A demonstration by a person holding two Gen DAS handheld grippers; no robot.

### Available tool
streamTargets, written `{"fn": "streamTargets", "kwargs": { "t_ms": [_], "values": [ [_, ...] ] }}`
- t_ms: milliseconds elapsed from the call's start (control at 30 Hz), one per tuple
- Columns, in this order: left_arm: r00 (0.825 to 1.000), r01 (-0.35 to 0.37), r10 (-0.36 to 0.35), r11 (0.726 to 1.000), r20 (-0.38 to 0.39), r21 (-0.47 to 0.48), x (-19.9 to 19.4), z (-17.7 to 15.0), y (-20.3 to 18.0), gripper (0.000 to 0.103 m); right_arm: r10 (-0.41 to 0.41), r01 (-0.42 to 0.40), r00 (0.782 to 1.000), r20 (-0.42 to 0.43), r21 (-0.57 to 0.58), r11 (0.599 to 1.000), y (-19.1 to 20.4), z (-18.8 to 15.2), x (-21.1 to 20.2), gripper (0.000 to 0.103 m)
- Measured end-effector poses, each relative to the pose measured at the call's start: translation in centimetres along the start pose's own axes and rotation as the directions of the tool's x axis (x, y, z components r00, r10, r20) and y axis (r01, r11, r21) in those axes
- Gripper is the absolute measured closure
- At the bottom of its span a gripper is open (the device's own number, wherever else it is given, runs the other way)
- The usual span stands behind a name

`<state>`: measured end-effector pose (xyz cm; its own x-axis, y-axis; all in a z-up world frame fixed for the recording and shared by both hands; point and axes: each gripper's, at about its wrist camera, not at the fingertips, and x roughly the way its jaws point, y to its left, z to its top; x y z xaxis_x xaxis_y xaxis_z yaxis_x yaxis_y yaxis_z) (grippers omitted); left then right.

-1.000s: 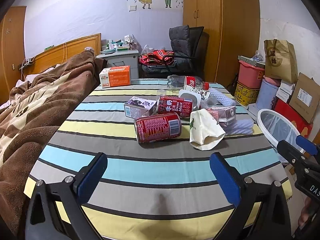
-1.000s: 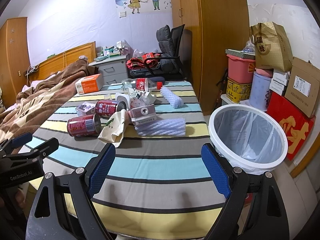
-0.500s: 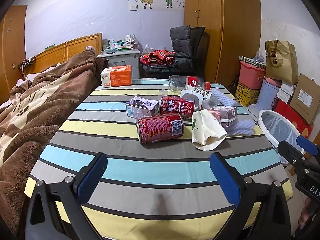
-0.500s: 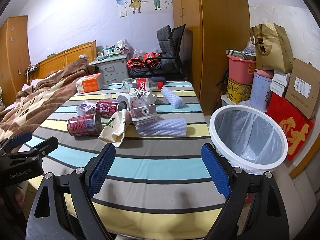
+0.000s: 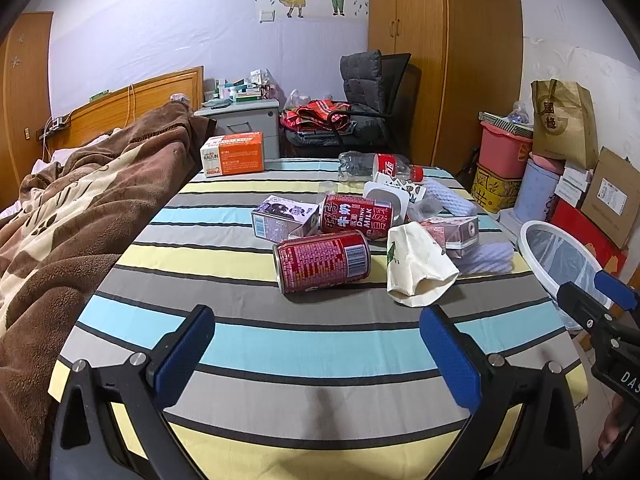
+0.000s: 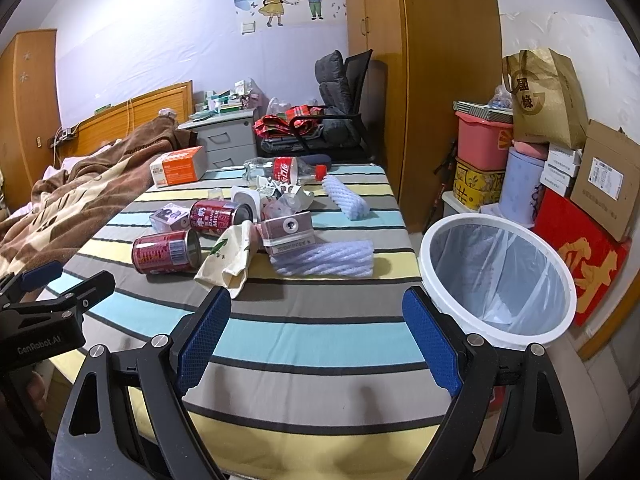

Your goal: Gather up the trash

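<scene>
Trash lies in a heap on the striped table [image 5: 304,344]: a red can [image 5: 322,260] [image 6: 166,251] on its side nearest me, a second red can [image 5: 356,216], a crushed paper cup [image 5: 416,264] [image 6: 230,258], small cartons [image 5: 282,220], white foam sleeves [image 6: 324,258] and a cola bottle [image 5: 376,166]. My left gripper [image 5: 316,354] hangs open over the near table edge, short of the first can. My right gripper [image 6: 316,338] is open too, over the table's right front part. A white bin with a plastic liner [image 6: 500,276] stands right of the table.
A bed with a brown blanket [image 5: 60,216] borders the table's left side. An orange box [image 5: 234,154] sits at the table's far left. A chair [image 5: 372,100], a wardrobe and stacked boxes and bags [image 6: 560,152] fill the back and right wall.
Both grippers have crept slightly forward toward the trash heap; the cans and cup look a little nearer. Nothing on the table has moved.
</scene>
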<state>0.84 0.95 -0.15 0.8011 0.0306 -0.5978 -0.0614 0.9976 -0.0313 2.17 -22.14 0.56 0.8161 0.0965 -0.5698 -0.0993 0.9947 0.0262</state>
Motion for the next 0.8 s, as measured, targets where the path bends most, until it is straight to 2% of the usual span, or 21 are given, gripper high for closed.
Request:
{"fn": "streamTargets", "kwargs": {
  "t_ms": [300,433,633,800],
  "values": [
    [0.999,0.03,-0.029,0.999,-0.036,0.025,2.4,0.9,0.9,0.0,0.027,-0.027,1.0,-0.014,-0.027,0.999,-0.8,0.6,1.8,0.014],
    [0.997,0.054,-0.052,0.998,-0.057,0.035,4.3,1.8,2.2,0.0,0.035,-0.037,0.999,-0.028,-0.079,0.996,-1.2,1.5,3.7,0.014],
    [0.995,0.076,-0.066,0.986,-0.069,0.147,6.7,3.7,2.4,0.0,0.081,-0.09,0.994,-0.071,-0.137,0.986,-2.1,2.6,6.6,0.014],
    [0.988,0.122,-0.1,0.97,-0.117,0.208,9.4,5.3,2.0,0.0,0.169,-0.192,0.974,-0.151,-0.152,0.97,-2.5,3.2,9.4,0.014]
  ]
}}
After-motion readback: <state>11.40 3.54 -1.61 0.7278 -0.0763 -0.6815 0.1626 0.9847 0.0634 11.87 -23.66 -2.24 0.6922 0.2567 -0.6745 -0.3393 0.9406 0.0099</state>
